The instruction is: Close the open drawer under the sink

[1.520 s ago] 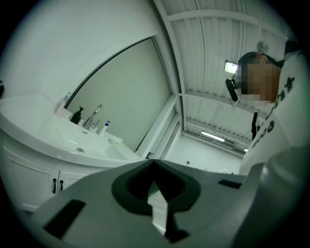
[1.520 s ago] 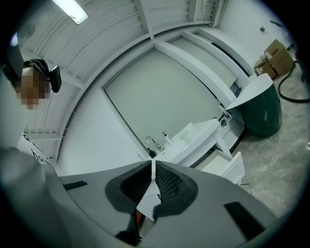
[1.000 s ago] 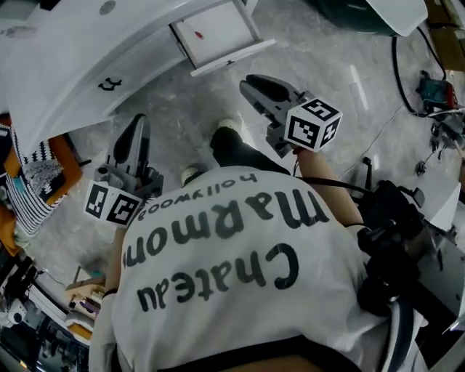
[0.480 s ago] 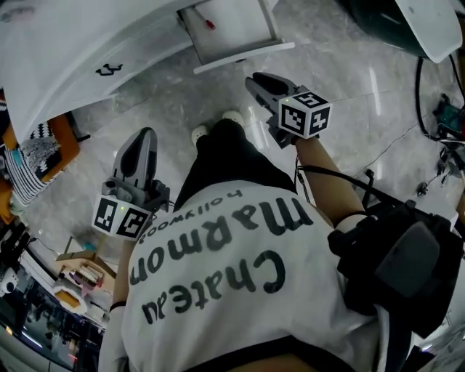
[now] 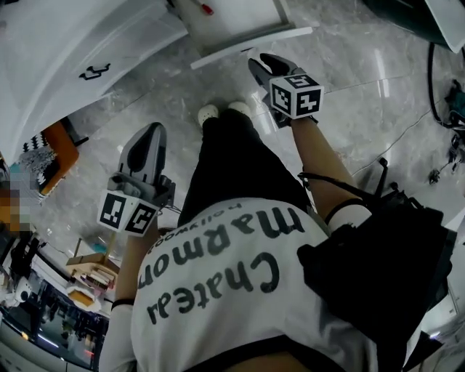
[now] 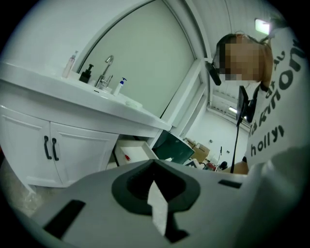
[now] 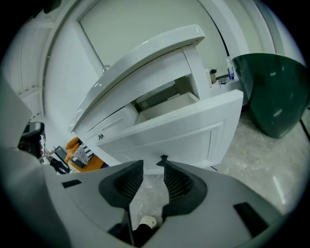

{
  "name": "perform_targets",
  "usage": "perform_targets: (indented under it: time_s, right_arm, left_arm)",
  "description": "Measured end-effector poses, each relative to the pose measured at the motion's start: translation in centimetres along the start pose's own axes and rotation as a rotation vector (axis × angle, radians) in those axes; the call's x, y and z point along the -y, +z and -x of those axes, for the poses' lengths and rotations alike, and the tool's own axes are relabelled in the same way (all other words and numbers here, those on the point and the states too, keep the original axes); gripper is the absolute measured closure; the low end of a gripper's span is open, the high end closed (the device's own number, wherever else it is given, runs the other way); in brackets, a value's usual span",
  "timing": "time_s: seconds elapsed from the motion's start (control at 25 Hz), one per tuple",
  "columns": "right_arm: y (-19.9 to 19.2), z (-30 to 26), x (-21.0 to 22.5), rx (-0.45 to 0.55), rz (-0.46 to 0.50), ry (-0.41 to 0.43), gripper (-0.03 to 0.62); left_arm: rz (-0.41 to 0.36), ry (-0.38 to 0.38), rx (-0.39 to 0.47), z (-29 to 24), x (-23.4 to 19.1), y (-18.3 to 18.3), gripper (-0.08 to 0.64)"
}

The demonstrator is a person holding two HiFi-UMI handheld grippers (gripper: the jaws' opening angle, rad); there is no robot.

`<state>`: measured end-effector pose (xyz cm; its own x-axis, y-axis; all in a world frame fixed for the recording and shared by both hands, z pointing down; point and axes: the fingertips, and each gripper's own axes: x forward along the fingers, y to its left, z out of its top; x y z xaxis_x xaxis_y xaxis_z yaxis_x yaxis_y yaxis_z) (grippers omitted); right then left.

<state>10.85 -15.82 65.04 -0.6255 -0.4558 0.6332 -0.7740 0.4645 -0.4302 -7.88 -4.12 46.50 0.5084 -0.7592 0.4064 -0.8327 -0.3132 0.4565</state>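
The white drawer [image 5: 240,22] stands pulled out from the vanity under the sink [image 5: 65,51], with a small red item inside. In the right gripper view its front panel [image 7: 193,126] fills the middle, and a small dark handle [image 7: 163,158] sits just above the jaws. My right gripper [image 5: 256,62] hangs just short of the drawer front. Its jaws [image 7: 152,164] have just been opening and stand apart with nothing between them. My left gripper [image 5: 150,131] hangs lower left over the floor, away from the drawer. Its fingertips [image 6: 154,163] meet and hold nothing.
The person's legs and white shoes [image 5: 211,112] stand between the grippers. A dark green bin [image 7: 273,92] stands right of the vanity. An orange seat with striped cloth [image 5: 54,152] is at the left, cluttered shelves [image 5: 80,280] at lower left, and cables [image 5: 443,109] lie at the right.
Both grippers have sunk toward the floor as the person bends. The right one has come closer to the drawer front. The drawer stays open.
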Motion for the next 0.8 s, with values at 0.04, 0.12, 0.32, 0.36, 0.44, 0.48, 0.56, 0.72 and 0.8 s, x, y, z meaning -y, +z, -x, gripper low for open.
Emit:
perform_targets:
  time_s: [0.04, 0.12, 0.32, 0.36, 0.44, 0.48, 0.56, 0.72, 0.8]
  right_arm:
    - [-0.3, -0.4, 0.3, 0.011, -0.004, -0.017, 0.468]
    - [-0.7, -0.8, 0.8, 0.034, -0.013, -0.049, 0.465]
    - [-1.4, -2.2, 1.5, 0.059, -0.004, -0.076, 0.440]
    - [-1.5, -2.5, 1.6, 0.063, 0.002, -0.083, 0.440]
    - [-1.6, -2.8, 1.9, 0.074, 0.007, -0.094, 0.442]
    - [-1.6, -3.0, 2.0, 0.076, 0.009, -0.099, 0.442]
    - [-1.5, -3.5, 2.4, 0.073, 0.011, -0.107, 0.442]
    - [-1.5, -4.0, 2.6, 0.067, 0.005, -0.122, 0.439]
    - [-1.5, -4.0, 2.8, 0.064, 0.003, -0.131, 0.448]
  left_arm:
    - [-0.009, -0.010, 0.006, -0.3, 0.0, -0.1, 0.551]
    - [-0.029, -0.034, 0.015, -0.7, 0.1, -0.3, 0.551]
    - [-0.054, -0.069, 0.032, -1.9, -1.0, -1.2, 0.551]
    - [-0.058, -0.071, 0.033, -2.0, -1.4, -1.4, 0.551]
    - [-0.061, -0.065, 0.032, -1.8, -2.0, -1.8, 0.551]
    - [-0.059, -0.059, 0.031, -1.7, -2.3, -2.0, 0.551]
    - [-0.049, -0.047, 0.026, -1.4, -2.7, -2.2, 0.551]
    - [-0.022, -0.026, 0.005, -0.5, -3.3, -2.8, 0.551]
    - [-0.003, -0.012, -0.004, -0.2, -3.5, -3.0, 0.551]
